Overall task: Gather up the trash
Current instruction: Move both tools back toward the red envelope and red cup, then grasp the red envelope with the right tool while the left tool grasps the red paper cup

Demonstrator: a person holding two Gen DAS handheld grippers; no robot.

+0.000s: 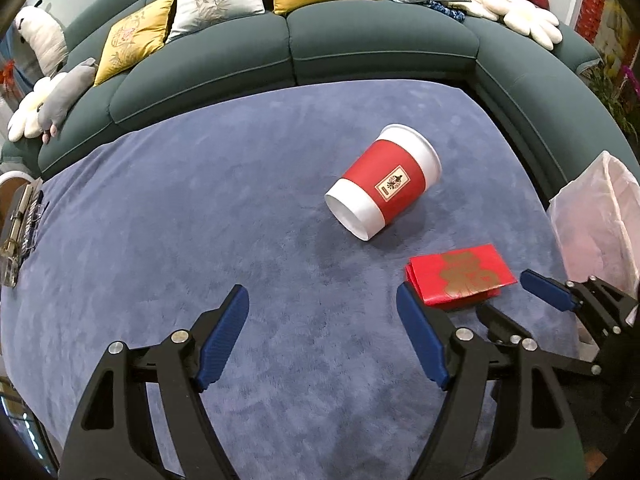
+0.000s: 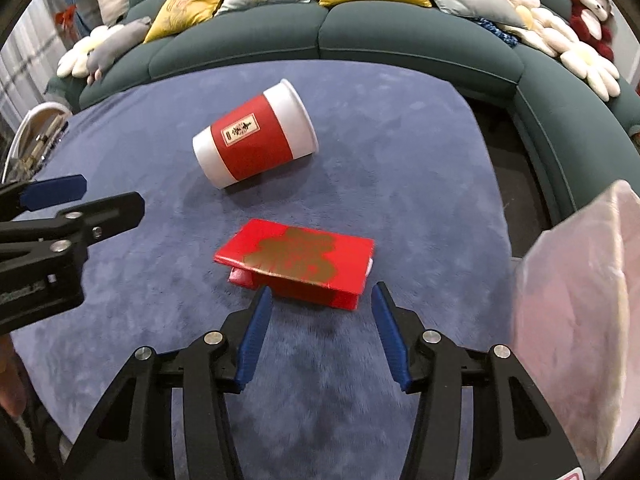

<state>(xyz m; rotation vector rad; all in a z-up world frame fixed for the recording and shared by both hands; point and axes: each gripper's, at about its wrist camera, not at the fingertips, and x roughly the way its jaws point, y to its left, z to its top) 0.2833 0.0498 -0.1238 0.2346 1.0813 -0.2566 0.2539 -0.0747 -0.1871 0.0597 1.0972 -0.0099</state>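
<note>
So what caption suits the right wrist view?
Open right gripper nears a red box; paper cup lies tipped beyond.

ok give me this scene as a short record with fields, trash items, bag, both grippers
surface: blue cloth
cup: red and white paper cup, lying on its side
box: flat red box with gold print, near the cup
bag: pale plastic bag, at right edge
left gripper: open, empty
right gripper: open, just short of the box

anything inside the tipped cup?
Cannot tell. The red-and-white paper cup lies on its side on the blue cloth, its mouth turned toward the sofa. Both views show only its base and wall; the interior is hidden.
</note>
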